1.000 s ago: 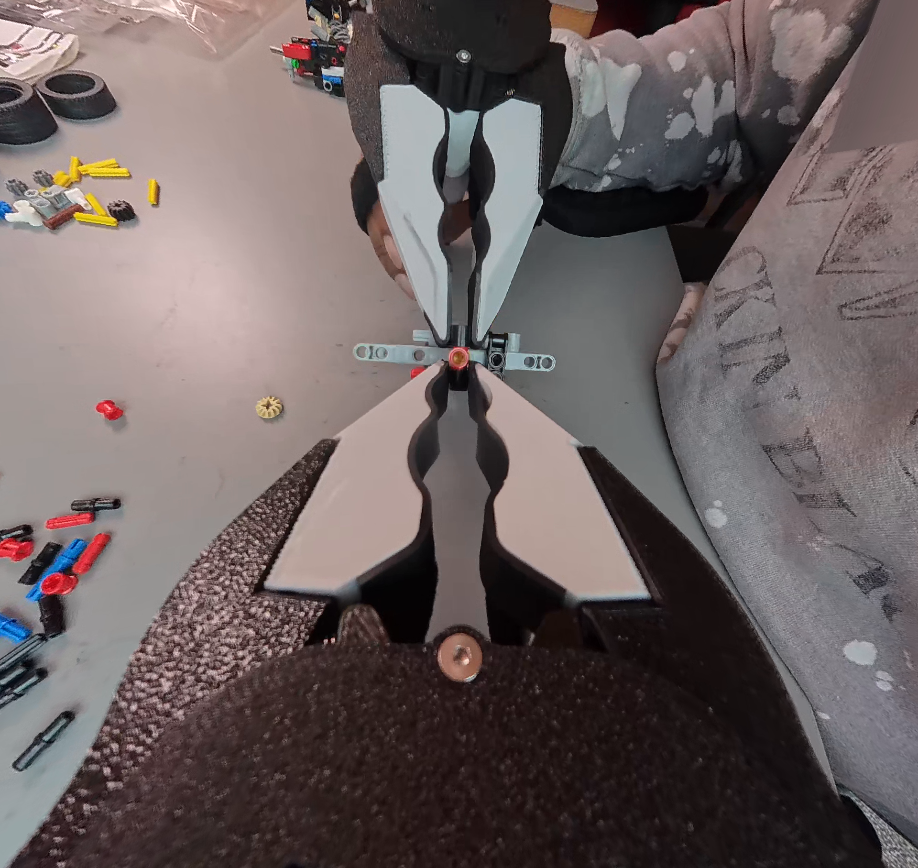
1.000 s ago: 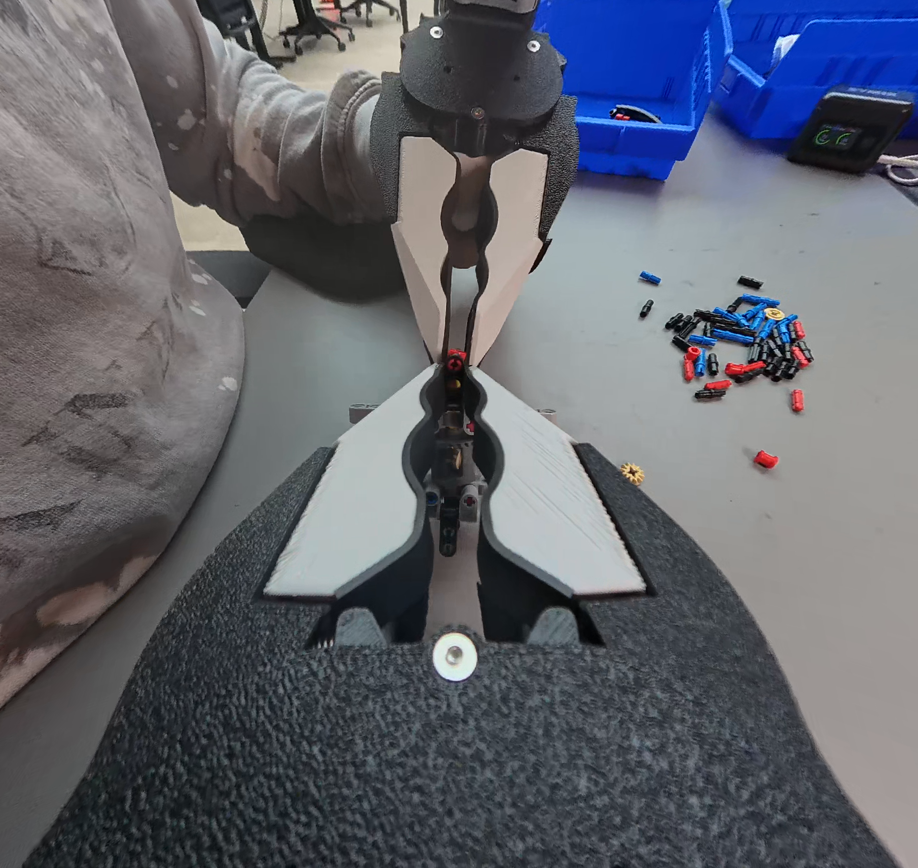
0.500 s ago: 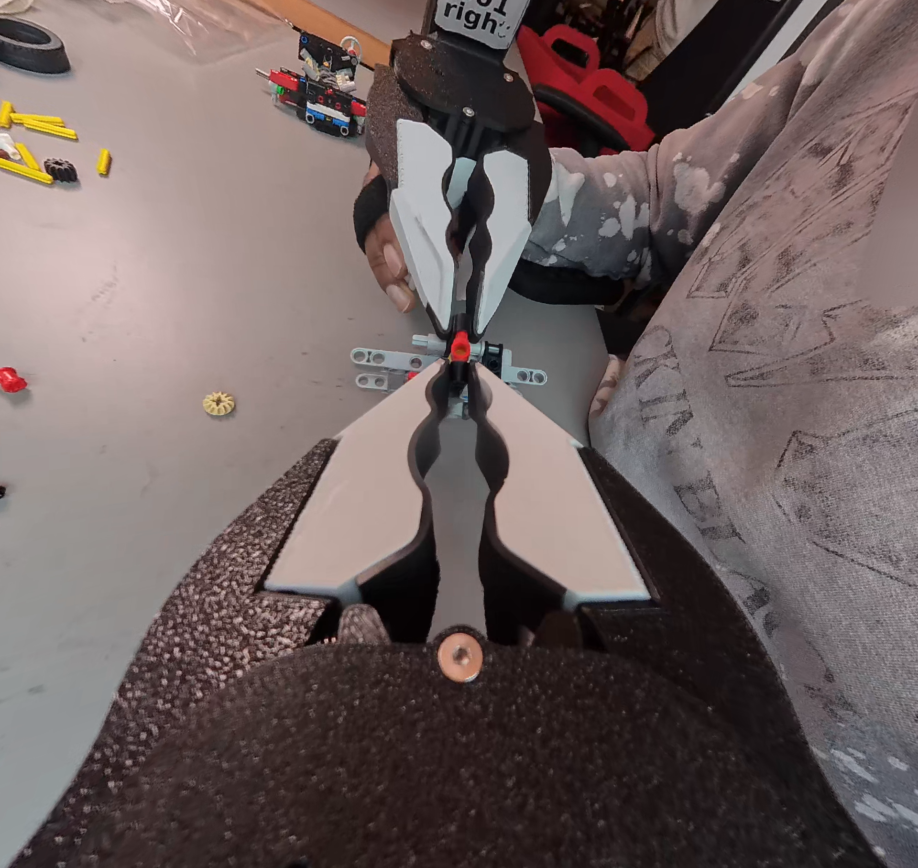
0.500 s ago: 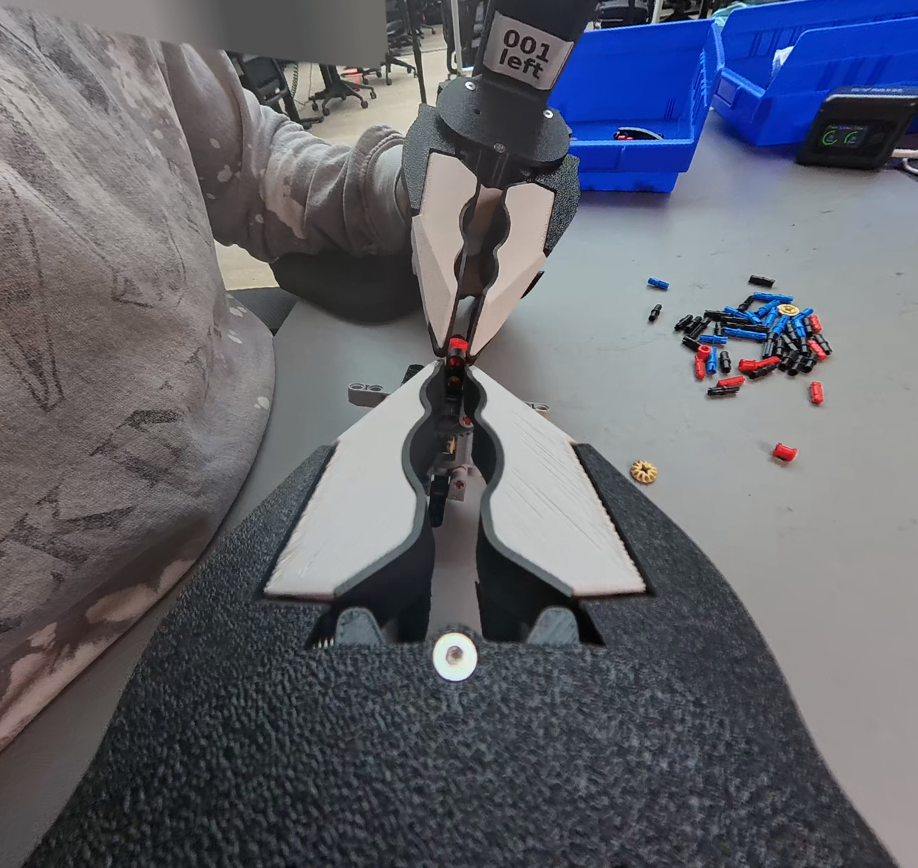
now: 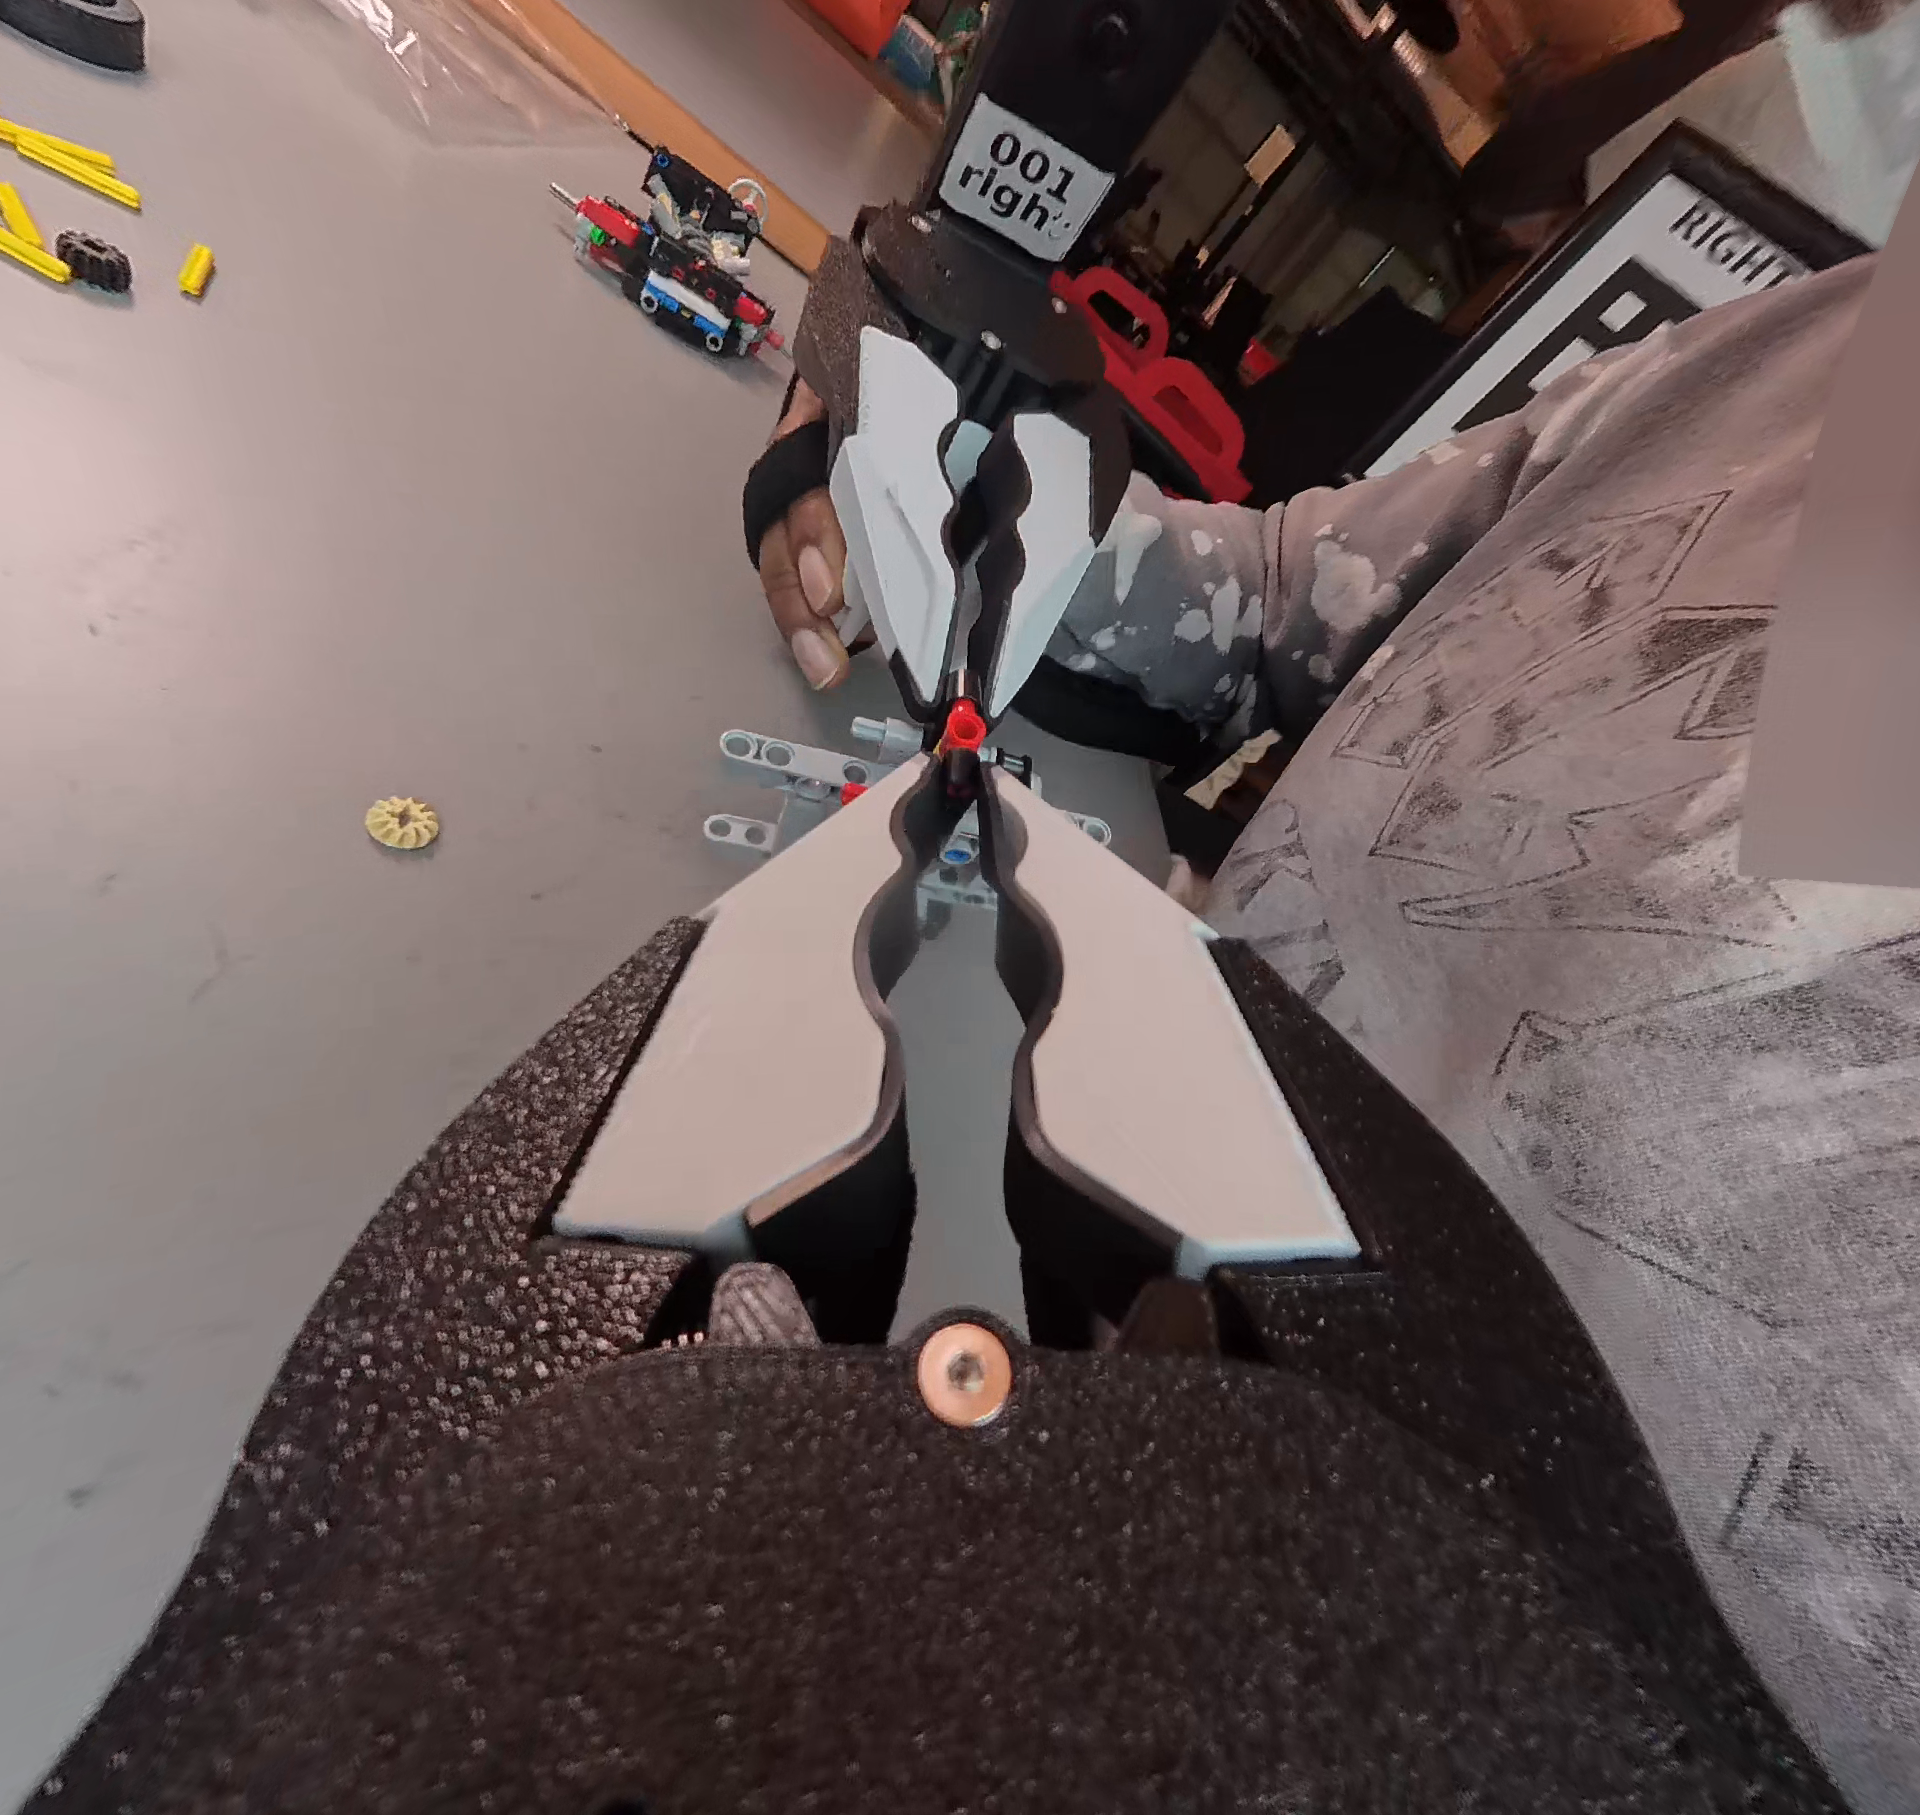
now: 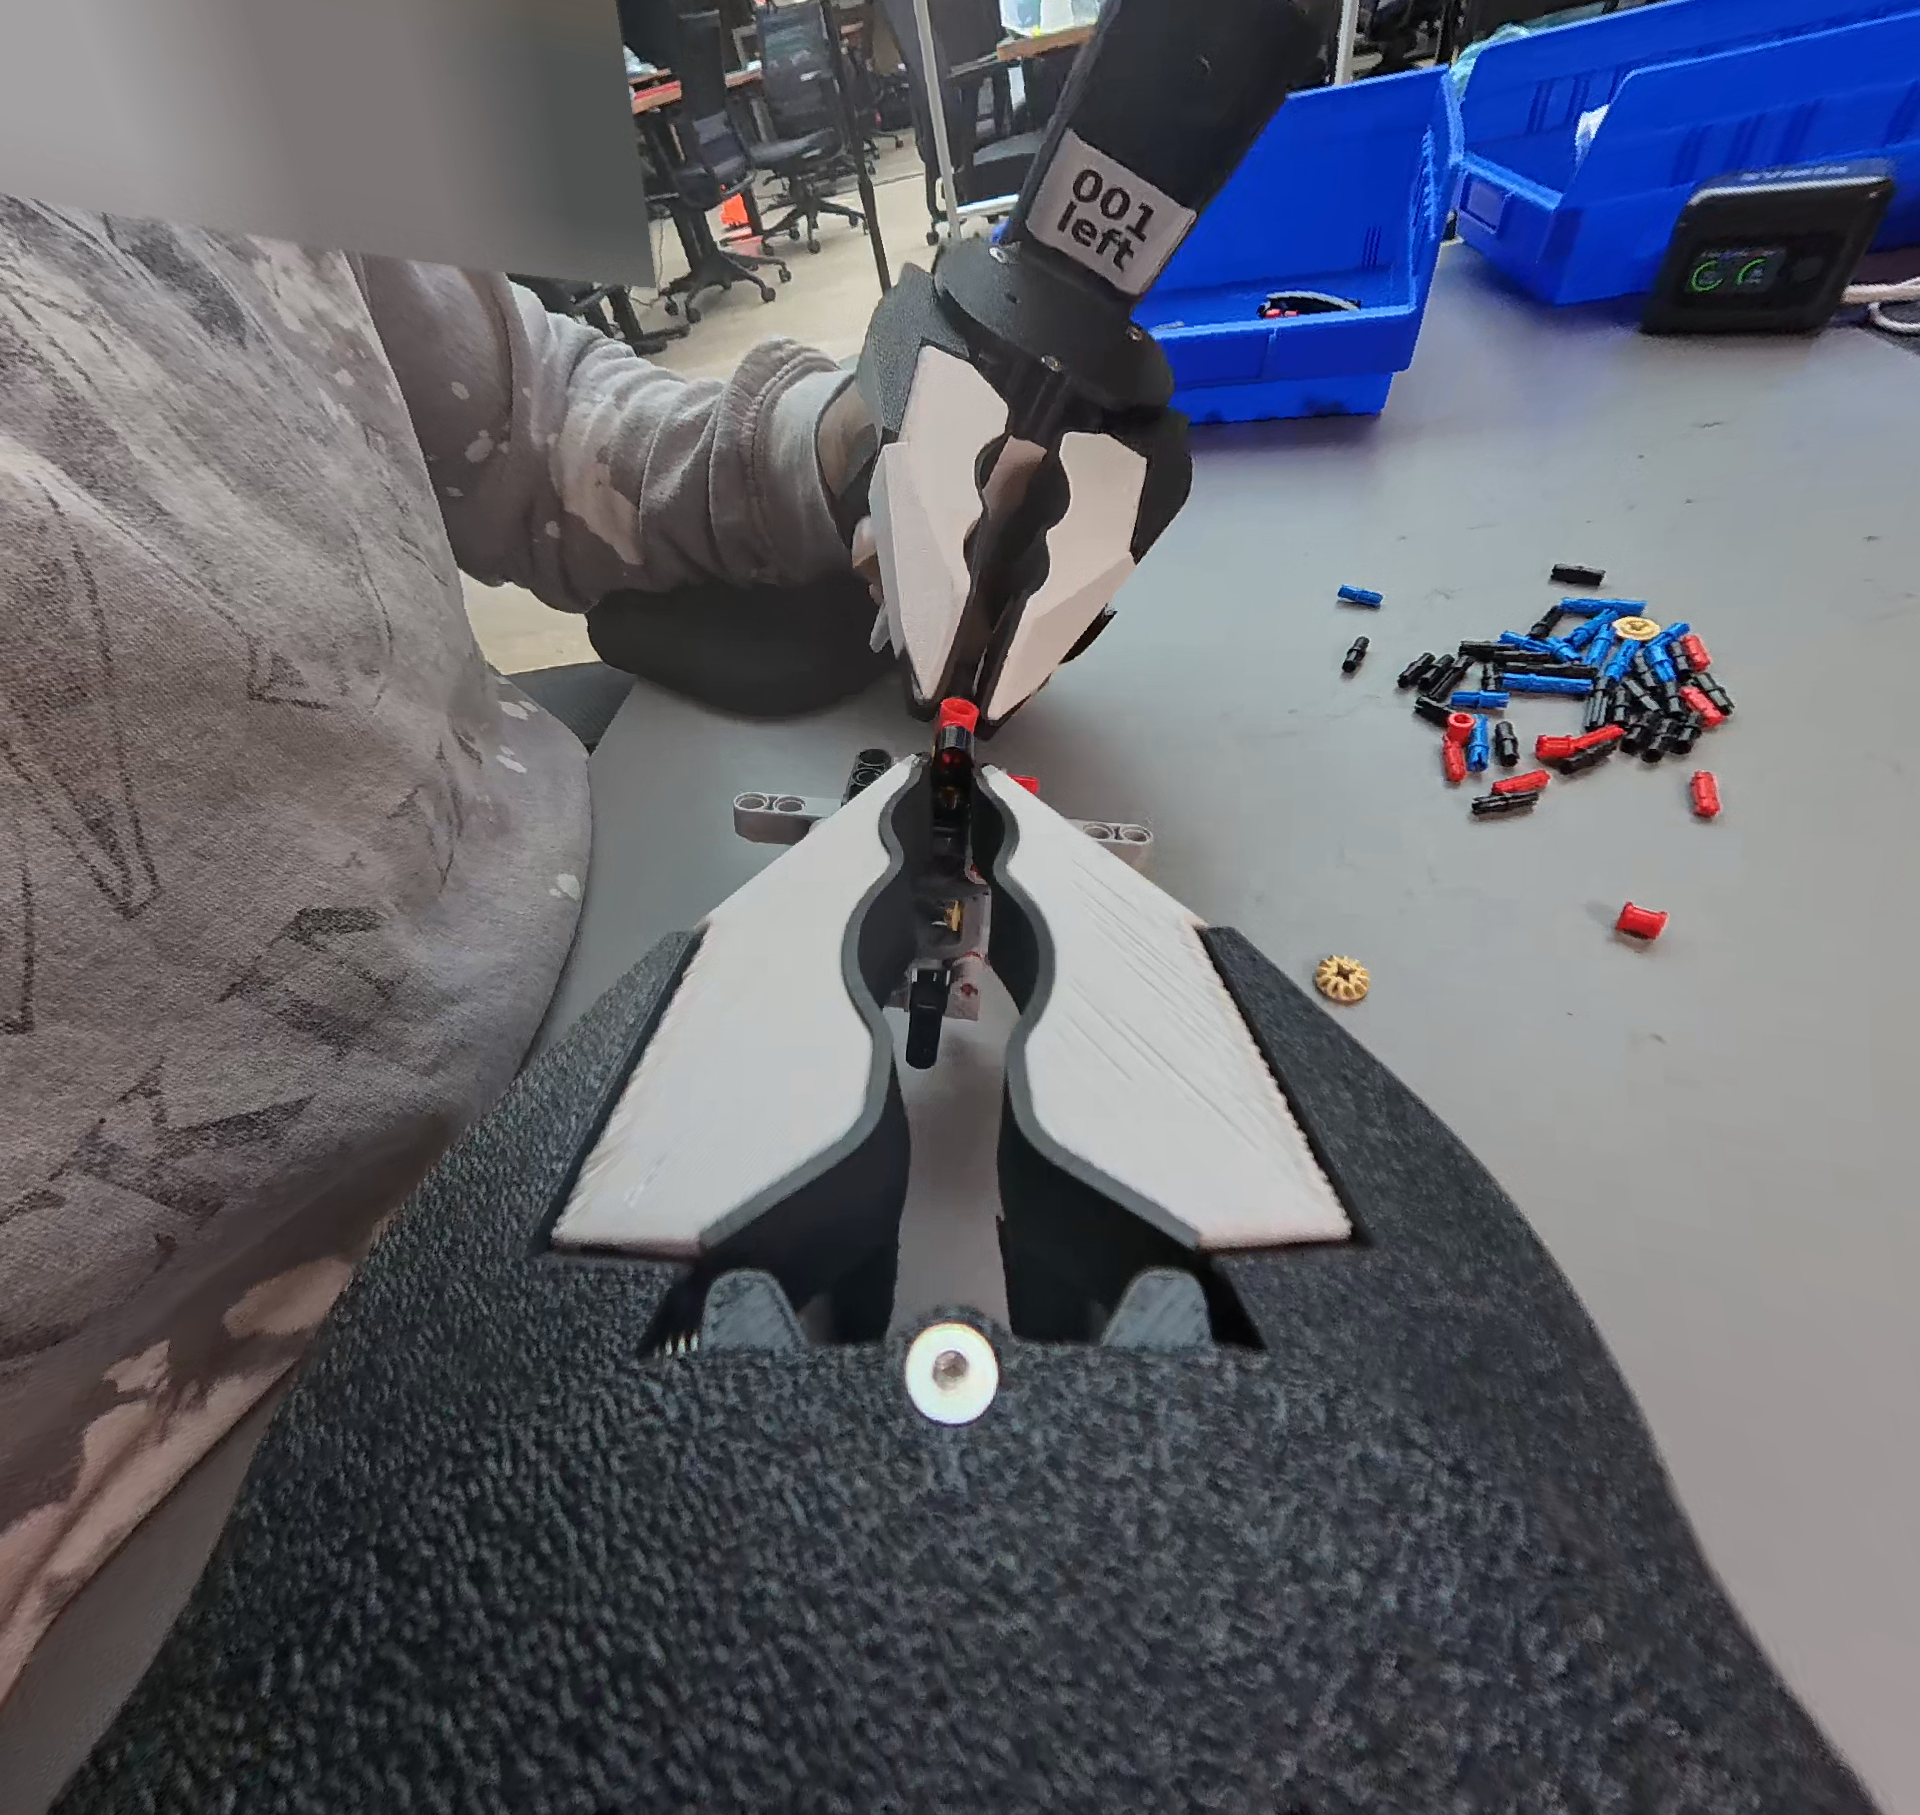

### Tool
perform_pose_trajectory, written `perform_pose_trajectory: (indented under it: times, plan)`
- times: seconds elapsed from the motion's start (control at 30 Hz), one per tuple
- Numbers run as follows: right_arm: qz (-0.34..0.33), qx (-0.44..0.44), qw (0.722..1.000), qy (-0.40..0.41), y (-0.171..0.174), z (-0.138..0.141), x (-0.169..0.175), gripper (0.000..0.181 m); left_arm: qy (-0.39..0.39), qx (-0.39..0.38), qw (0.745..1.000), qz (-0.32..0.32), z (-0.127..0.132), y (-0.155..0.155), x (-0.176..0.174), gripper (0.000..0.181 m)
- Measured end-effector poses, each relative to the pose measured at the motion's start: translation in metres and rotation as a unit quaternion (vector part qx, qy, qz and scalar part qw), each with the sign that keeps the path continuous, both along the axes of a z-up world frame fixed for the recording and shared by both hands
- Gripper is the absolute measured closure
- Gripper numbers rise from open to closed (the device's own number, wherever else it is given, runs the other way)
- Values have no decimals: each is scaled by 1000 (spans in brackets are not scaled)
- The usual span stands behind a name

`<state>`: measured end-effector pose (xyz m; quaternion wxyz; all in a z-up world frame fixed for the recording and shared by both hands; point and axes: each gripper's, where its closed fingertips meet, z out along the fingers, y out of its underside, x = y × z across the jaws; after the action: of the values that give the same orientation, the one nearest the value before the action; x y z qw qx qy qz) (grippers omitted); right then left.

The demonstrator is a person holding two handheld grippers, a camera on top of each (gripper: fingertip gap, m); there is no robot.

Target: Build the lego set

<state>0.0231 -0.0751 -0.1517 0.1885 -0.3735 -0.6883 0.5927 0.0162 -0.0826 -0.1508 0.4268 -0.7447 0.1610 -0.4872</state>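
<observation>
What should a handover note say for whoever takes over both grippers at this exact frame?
Left gripper: shut on the grey beam assembly, holding it at the table edge.
Right gripper: shut on the same assembly from the opposite side.
The red bush sits on the black axle between both tips.
Loose pins, tan gear and a red piece lie on the table.
Left: most of the build; the larger sub-build waits apart.

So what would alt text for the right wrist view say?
Two hand-held grippers meet tip to tip over a grey table: the right gripper clamps a small lego assembly, the left gripper pinches its red bush. Loose pins and blue bins lie beyond.
</observation>
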Motion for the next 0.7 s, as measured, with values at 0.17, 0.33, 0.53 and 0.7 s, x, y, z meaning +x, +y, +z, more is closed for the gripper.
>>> perform_pose_trajectory:
  times: [0.17, 0.33, 0.53, 0.7]
  plan:
    - [3, 42, 999, -23, -7, -9, -2, 174, 123, 28, 992, 0, -15, 0, 0, 158]
    - [7, 61, 998, -31, -11, -10, -4, 174, 205, 59, 977, -25, -19, -3, 7, 175]
    - [6, 15, 1000, -11, -13, -1, -1, 174, 112, 61, 992, -17, -7, -6, 9, 175]
    - [5, -1, 1000, -3, -11, 4, -1, 174, 69, 57, 996, -10, -1, -5, 8, 175]
